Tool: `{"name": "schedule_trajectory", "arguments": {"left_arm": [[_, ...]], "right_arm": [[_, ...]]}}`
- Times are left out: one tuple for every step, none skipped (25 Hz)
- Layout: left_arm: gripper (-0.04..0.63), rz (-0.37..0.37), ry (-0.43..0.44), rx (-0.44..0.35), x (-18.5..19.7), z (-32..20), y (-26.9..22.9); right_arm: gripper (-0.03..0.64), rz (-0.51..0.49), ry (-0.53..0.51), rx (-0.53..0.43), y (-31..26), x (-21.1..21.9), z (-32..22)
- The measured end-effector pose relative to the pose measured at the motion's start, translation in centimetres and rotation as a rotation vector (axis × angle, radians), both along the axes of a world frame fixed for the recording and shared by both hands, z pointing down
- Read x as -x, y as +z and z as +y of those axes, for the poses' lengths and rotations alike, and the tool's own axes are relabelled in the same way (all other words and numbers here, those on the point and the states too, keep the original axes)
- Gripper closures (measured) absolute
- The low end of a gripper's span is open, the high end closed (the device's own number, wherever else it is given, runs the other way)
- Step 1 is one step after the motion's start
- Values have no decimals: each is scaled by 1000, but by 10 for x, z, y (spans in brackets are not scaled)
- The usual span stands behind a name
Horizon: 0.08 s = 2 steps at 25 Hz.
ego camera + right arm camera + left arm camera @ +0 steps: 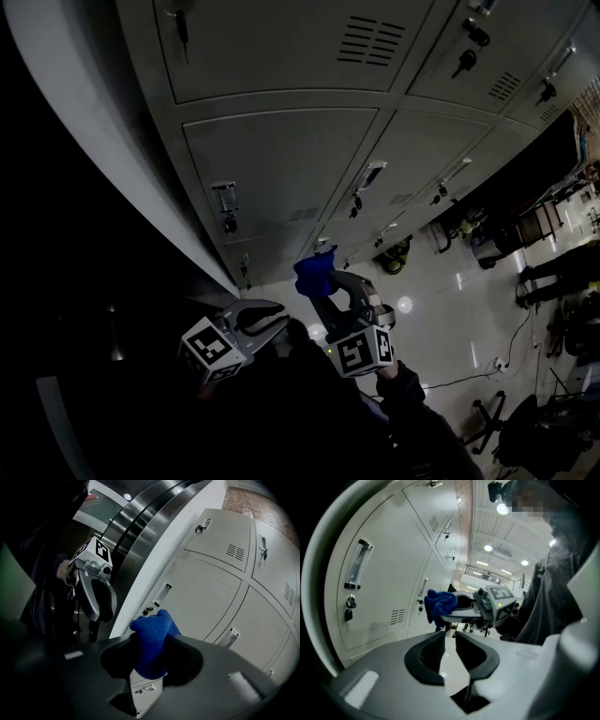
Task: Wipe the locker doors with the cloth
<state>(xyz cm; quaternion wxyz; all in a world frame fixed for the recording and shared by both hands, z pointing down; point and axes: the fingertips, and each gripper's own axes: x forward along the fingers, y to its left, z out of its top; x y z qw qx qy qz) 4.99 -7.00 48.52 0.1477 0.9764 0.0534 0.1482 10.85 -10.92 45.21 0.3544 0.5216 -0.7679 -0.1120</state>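
Right claw (153,654) with cloth (155,629) before lockers (208,590)

The head view is very dim, its left side almost black, and only the glossy floor (450,309) gives back small bright spots of light. The left gripper view is much brighter: round ceiling lamps (502,509) glare at the top and light the locker doors (389,573) evenly. All three views bend straight lines strongly and go dark at the corners.
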Motion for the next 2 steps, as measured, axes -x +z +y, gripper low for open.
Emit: {"name": "schedule_trajectory", "arguments": {"left_arm": [[551, 1, 1, -2, 1, 0, -1], [551, 3, 2, -4, 1, 0, -1]], "right_arm": [[495, -3, 4, 0, -1, 1, 0], [495, -7, 8, 0, -1, 1, 0]]}}
